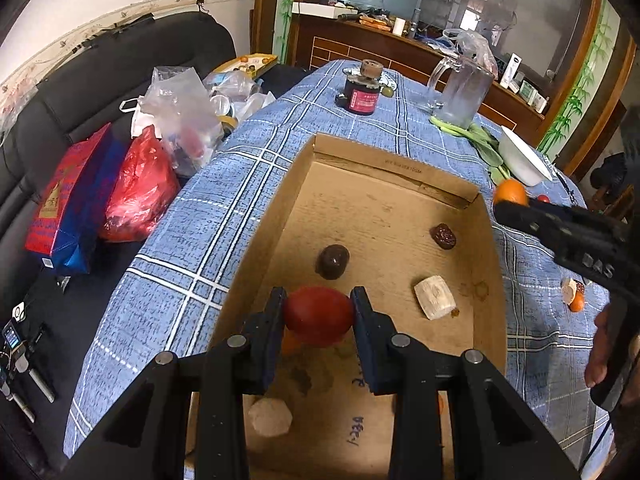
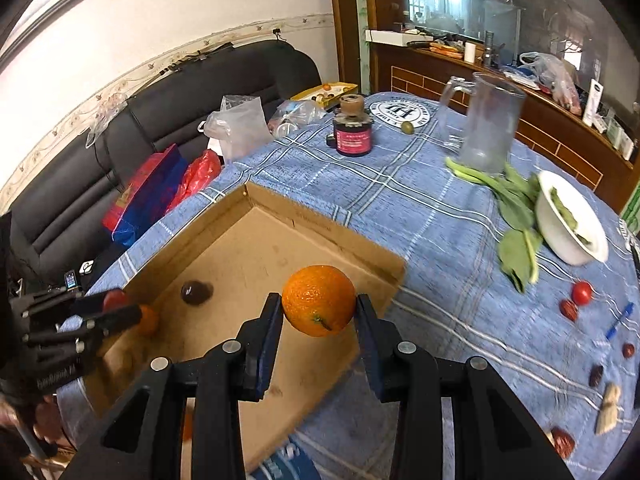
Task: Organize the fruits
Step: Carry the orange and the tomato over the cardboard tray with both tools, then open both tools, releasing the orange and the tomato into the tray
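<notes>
Orange [image 2: 318, 300] above box rim [image 2: 320, 226]

A table with a blue checked cloth [image 2: 400, 208] holds a flat brown cardboard box [image 2: 320, 228], a clear glass jug [image 2: 490, 128], a white bowl [image 2: 560, 236] and green leaves [image 2: 516, 208].

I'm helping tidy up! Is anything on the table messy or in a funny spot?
Yes. Green leaves lie loose on the tablecloth beside the white bowl, and a blue pen sits among scattered small fruits, outside the cardboard box.
</notes>
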### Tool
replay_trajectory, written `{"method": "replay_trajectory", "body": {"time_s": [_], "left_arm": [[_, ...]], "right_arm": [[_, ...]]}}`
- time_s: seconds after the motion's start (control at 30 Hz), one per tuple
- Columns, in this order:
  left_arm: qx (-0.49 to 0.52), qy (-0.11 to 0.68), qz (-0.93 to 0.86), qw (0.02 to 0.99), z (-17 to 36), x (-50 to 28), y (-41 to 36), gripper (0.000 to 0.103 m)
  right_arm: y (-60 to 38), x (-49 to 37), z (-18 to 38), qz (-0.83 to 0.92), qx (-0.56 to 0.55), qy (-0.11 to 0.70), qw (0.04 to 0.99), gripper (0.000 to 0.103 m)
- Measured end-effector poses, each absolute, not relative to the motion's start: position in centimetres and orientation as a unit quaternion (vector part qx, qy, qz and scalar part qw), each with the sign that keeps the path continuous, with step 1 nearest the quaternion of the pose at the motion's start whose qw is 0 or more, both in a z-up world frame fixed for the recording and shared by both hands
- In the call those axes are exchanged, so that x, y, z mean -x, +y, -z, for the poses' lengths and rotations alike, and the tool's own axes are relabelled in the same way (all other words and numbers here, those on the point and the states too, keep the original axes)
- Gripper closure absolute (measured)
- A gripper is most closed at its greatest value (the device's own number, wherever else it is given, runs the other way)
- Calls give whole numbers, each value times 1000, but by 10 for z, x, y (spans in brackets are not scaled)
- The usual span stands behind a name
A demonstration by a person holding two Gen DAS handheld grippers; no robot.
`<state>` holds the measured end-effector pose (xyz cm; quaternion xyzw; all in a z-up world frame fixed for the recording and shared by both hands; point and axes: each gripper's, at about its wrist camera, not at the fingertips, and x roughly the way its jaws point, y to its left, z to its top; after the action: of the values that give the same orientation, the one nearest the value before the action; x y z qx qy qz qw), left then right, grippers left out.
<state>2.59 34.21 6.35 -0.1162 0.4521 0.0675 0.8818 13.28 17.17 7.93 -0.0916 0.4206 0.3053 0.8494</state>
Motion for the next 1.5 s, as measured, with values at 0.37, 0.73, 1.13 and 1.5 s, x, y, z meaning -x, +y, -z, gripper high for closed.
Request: {"method": "replay_trajectory", "body": {"time_s": [0.37,0.73,1.13,1.5], "left_arm": [[118,472,-39,873,-45,-40,327,71],[118,492,-40,861,-27,-52,322,71],[118,495,-44,860,-23,-57,321,71],[118,501,-47,856,-25,-51,320,69]], "right_arm": [[216,-157,-47,-321,140,433,831,63],[234,-164,-23,-337,168,441,815,63],[244,-166,-13,-338,186,438,812,63],[232,-164,-19,-323,179,437,820,50]]}}
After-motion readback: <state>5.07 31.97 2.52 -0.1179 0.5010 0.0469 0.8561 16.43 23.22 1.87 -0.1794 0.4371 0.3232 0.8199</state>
